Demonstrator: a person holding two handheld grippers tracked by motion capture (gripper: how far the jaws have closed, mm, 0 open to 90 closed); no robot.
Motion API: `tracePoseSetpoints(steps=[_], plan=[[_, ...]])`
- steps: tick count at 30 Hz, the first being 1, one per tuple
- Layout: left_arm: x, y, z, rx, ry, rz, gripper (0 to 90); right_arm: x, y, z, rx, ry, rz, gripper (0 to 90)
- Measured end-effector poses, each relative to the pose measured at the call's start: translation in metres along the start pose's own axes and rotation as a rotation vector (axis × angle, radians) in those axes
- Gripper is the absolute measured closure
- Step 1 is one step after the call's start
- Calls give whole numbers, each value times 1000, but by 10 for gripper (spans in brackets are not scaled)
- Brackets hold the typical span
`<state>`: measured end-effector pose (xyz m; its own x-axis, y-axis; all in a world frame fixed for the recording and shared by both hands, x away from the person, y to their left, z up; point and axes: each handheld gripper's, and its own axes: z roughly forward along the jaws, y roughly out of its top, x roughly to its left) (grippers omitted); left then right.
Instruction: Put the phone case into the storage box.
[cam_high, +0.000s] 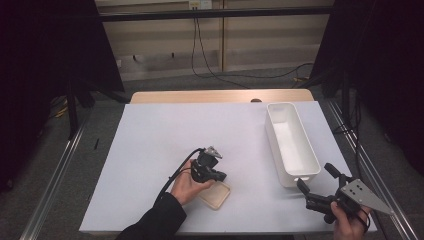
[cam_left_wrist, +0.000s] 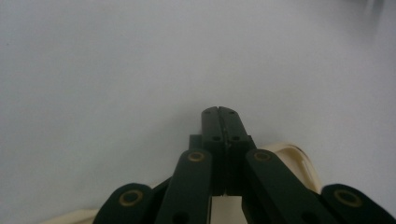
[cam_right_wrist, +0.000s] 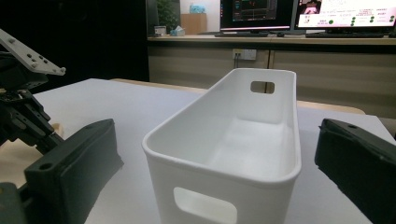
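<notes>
A flat, pale beige square dish lies near the front of the white table cover. My left gripper hovers just over the dish's far-left edge, held in a hand with a dark sleeve. In the left gripper view its jaws are pressed together with nothing seen between the tips, and the cream rim of the dish shows beneath them. My right gripper sits at the front right with its jaws spread wide, pointing at the near end of a white oblong bin. The bin is empty.
The bin runs lengthwise along the right side of the table, with a handle slot in each end. A bare wooden strip edges the far side. Cables lie on the floor beyond, and dark frames stand at both sides.
</notes>
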<state>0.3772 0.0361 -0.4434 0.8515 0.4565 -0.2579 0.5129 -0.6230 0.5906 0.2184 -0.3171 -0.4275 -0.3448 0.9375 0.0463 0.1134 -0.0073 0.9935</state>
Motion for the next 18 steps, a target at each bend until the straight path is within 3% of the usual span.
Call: tracePoseSetpoints(steps=[18], plan=[[-1, -10, -8, 5, -14, 10, 900, 0, 0, 0, 1, 1, -3, 0]])
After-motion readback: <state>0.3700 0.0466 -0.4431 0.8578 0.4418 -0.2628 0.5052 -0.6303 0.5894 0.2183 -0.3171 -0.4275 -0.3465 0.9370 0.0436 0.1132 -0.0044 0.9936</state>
